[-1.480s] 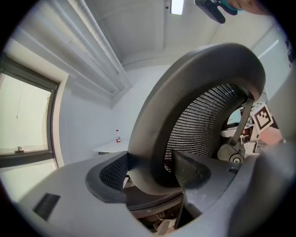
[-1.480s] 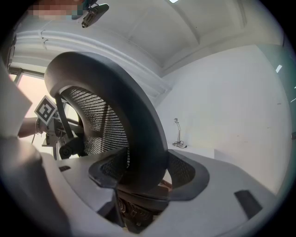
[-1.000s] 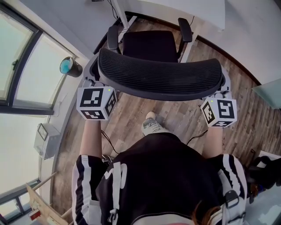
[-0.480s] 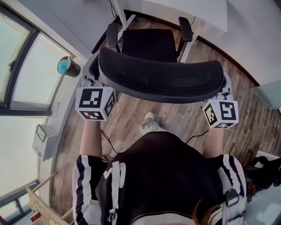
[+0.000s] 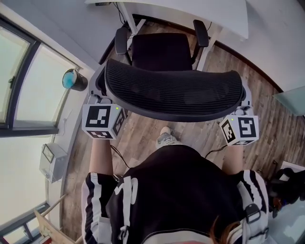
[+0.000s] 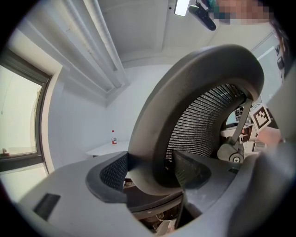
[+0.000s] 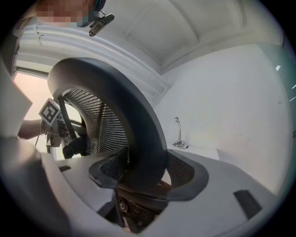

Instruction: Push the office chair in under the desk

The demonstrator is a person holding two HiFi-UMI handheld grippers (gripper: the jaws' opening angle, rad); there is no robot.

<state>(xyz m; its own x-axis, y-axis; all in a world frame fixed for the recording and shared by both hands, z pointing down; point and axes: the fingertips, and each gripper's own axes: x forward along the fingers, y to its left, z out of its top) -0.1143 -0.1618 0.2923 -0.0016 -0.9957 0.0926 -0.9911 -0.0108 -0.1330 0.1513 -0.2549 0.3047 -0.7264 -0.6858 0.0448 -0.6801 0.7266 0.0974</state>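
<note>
Over the last second the black mesh-backed office chair [image 5: 171, 90] has rolled a little further forward: its dark padded seat [image 5: 162, 50] sits closer to the flat white bench [image 5: 190, 12], more of the bench top shows at the top of the head view, and the person's grey shoe [image 5: 167, 138] has stepped up behind it. By my reading the push is under way but not finished, since the seat lies almost wholly in front of the bench edge.

The left tongs [image 5: 96, 98] are clenched on the left end of the curved backrest rim [image 6: 152, 152], which fills the space between the textured pads [image 6: 113, 171]. The right tongs [image 5: 242, 110] grasp the rim's other end [image 7: 145, 152] in the same way.

The two black armrests [image 5: 121, 38] reach up near the bench edge, and whether they pass under it cannot be told from above. A white bench leg [image 5: 205, 47] stands just beside the right armrest, so that side looks tight. On the left, the chair runs near the grey window sill [image 5: 83, 59], where a dark cylinder with a teal top [image 5: 74, 78] stands clear of the backrest. The brown wood-plank floor [image 5: 138, 138] behind the chair gives room to step.
</note>
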